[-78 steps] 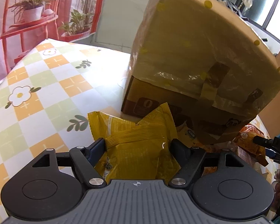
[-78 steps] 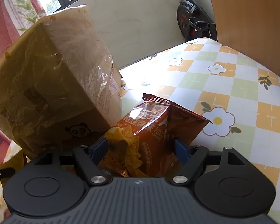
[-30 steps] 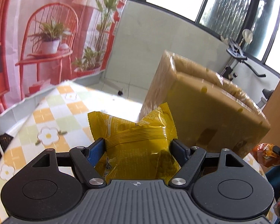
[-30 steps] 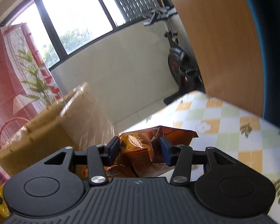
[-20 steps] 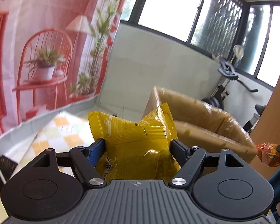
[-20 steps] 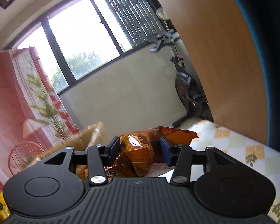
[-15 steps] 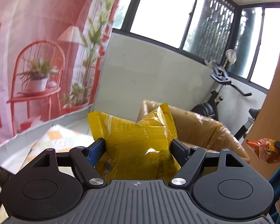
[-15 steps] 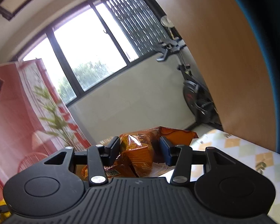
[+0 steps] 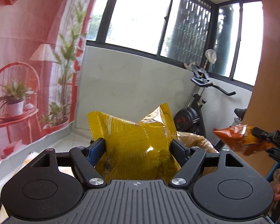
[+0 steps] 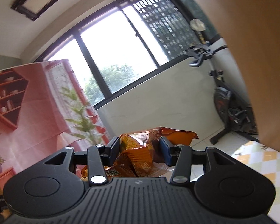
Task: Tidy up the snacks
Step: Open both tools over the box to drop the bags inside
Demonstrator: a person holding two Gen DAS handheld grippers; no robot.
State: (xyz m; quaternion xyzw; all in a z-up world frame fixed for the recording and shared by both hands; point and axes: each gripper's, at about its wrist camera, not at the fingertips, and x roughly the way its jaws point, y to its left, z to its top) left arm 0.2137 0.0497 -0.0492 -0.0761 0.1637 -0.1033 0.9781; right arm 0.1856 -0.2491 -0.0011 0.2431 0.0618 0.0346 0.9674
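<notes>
A: Left wrist view, what've we got?
B: Left gripper (image 9: 138, 147) pinching a yellow bag (image 9: 134, 140) between both pads, held up in the air. Box (image 9: 194, 140) top peeks out behind it. Off to the right, the right gripper (image 9: 259, 134) has an orange bag (image 9: 240, 139).
A: And the right wrist view?
B: Right gripper (image 10: 140, 149) clamped on the crumpled orange bag (image 10: 140, 151), up above the checkered table (image 10: 259, 160). Exercise bike (image 10: 227, 100) at the wall.

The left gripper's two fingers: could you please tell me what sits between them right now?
A yellow snack bag fills the gap between the left gripper's fingers, pinched on both sides, as the left wrist view shows.
</notes>
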